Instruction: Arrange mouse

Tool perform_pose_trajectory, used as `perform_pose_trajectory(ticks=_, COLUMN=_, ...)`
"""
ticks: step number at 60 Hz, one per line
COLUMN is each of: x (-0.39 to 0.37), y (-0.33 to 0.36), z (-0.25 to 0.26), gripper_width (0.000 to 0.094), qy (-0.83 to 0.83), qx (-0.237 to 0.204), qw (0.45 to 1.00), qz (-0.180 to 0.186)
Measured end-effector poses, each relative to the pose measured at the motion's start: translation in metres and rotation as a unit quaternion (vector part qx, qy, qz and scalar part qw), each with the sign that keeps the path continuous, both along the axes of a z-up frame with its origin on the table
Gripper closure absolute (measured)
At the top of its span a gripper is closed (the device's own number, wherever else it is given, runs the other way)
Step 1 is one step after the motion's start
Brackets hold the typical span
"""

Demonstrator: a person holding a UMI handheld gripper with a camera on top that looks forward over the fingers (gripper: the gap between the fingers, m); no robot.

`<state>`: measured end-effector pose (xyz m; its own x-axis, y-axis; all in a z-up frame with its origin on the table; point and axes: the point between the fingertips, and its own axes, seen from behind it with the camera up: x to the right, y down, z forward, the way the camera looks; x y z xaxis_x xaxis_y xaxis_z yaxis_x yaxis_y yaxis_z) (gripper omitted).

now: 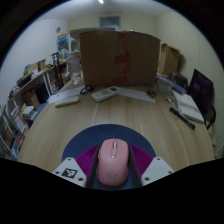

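Observation:
A pink mouse (112, 163) sits between the two fingers of my gripper (112, 170), its front pointing away from me. The magenta pads (86, 162) press against both of its sides, so the gripper is shut on it. A dark blue round mouse pad (112, 133) lies on the wooden table (110, 115) directly under and just beyond the mouse. I cannot tell whether the mouse rests on the pad or is held just above it.
A large cardboard box (118, 58) stands at the table's far side. In front of it lie a white keyboard (68, 97) and flat white items (105, 93). Papers (188, 105) and a black pen (181, 118) lie to the right. Shelves (28, 95) stand to the left.

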<state>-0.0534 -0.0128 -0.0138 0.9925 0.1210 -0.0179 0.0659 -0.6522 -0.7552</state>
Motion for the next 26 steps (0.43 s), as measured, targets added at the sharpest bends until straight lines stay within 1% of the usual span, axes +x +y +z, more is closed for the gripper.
perform_pose_trajectory(ticks=1, x=-0.001, y=-0.002, z=0.001, gripper_width=0.0296, qy=0.006, qx=-0.007, qw=1.0, qz=-0.003)
perform_pose_trajectory(ticks=4, x=-0.006, y=-0.013, z=0.004, gripper_width=0.0149, qy=0.036, qx=-0.03, qw=0.999, qz=-0.001)
perform_pose_trajectory(ticks=6, x=-0.01, y=-0.018, z=0.01, gripper_width=0.005, qy=0.052, qx=-0.036, qw=0.998, qz=0.001)
perform_pose_trajectory(ticks=8, x=-0.014, y=-0.026, z=0.02, gripper_width=0.0096, qy=0.064, qx=-0.036, qw=0.997, qz=0.005)
perform_pose_trajectory(ticks=13, x=-0.011, y=-0.051, z=0.049, gripper_width=0.0095, qy=0.062, qx=-0.023, qw=0.998, qz=0.008)
perform_pose_trajectory(ticks=18, x=0.0, y=-0.084, z=0.076, gripper_width=0.0094, qy=0.037, qx=-0.009, qw=0.999, qz=0.024)
perform_pose_trajectory(ticks=23, x=0.018, y=-0.122, z=0.101, gripper_width=0.0094, qy=0.021, qx=0.0, qw=1.0, qz=0.015)
perform_pose_trajectory(ticks=26, x=0.028, y=-0.147, z=0.112, gripper_width=0.0099, qy=0.024, qx=-0.001, qw=1.0, qz=0.003)
